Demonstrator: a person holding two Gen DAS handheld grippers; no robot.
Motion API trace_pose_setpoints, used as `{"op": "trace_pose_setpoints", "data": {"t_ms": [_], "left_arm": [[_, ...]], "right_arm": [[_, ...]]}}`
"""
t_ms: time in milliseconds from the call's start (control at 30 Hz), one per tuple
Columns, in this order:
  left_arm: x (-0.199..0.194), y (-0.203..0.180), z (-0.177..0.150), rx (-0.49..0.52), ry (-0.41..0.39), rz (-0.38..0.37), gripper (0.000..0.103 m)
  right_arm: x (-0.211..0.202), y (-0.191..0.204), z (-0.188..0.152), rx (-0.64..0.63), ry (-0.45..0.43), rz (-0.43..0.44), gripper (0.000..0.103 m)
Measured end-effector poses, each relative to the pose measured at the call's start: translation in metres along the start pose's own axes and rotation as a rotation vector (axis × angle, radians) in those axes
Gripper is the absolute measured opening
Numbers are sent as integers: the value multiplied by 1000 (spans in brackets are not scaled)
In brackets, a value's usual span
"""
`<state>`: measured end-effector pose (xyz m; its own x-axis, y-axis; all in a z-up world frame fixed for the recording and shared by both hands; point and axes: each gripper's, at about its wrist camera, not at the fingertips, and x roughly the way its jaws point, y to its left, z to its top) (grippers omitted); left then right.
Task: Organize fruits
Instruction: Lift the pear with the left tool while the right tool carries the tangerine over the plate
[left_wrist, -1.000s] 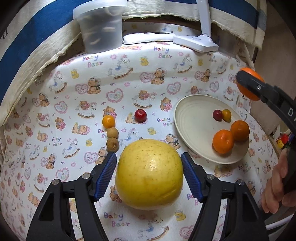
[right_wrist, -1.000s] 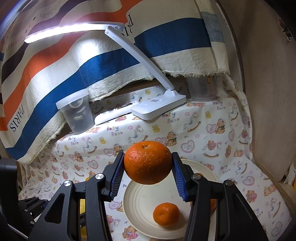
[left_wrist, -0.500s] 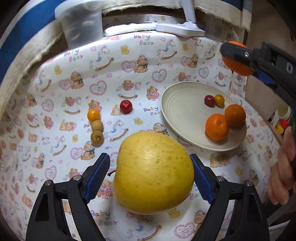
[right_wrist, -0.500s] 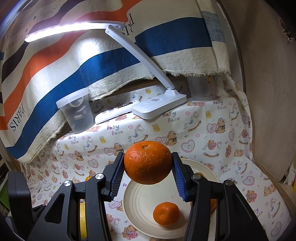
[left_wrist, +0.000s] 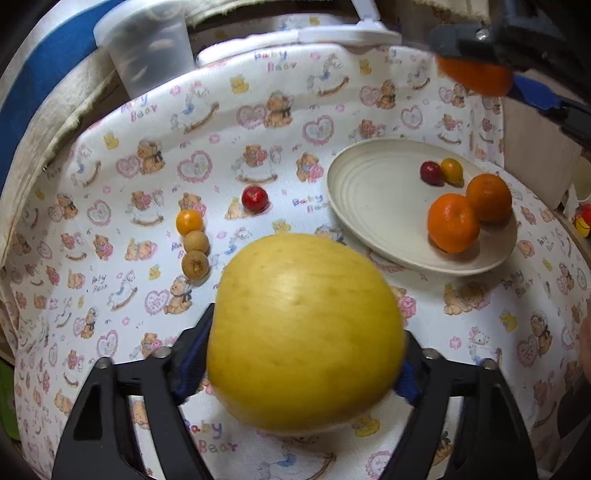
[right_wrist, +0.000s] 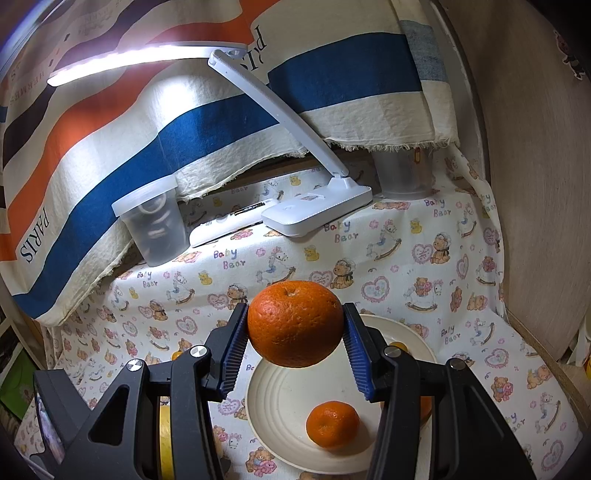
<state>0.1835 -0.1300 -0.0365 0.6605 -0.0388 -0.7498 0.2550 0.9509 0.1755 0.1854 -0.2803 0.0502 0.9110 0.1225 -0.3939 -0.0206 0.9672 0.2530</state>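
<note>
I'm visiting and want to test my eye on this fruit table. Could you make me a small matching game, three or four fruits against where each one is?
Things:
1. big yellow fruit
2. large orange
3. small red fruit
4. two mandarins

Places:
A. on the cream plate
B. alone on the bear-print cloth, left of the plate
C. between the left claw's pads
D. held up in the right claw, above the plate

Pairs: 1-C, 2-D, 3-B, 4-A
</note>
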Motion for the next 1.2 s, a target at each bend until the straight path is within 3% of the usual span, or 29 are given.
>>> {"op": "trace_pose_setpoints", "data": {"t_ms": [67, 300, 667, 1100, 1200], "left_arm": [[-2, -1, 1, 0, -3, 27, 73], [-11, 11, 8, -57, 5, -21, 73], [-61, 31, 54, -85, -109, 0, 73], [-63, 7, 108, -52, -174, -105, 73], [-50, -3, 114, -48, -169, -158, 73]], "right_arm": [[0, 0, 0, 1, -1, -2, 52], [-3, 1, -1, 1, -3, -7, 52], [-3, -6, 3, 30, -7, -31, 52], [-11, -41, 18, 96, -51, -114, 52], [-4, -54, 20, 130, -2, -133, 52]]}}
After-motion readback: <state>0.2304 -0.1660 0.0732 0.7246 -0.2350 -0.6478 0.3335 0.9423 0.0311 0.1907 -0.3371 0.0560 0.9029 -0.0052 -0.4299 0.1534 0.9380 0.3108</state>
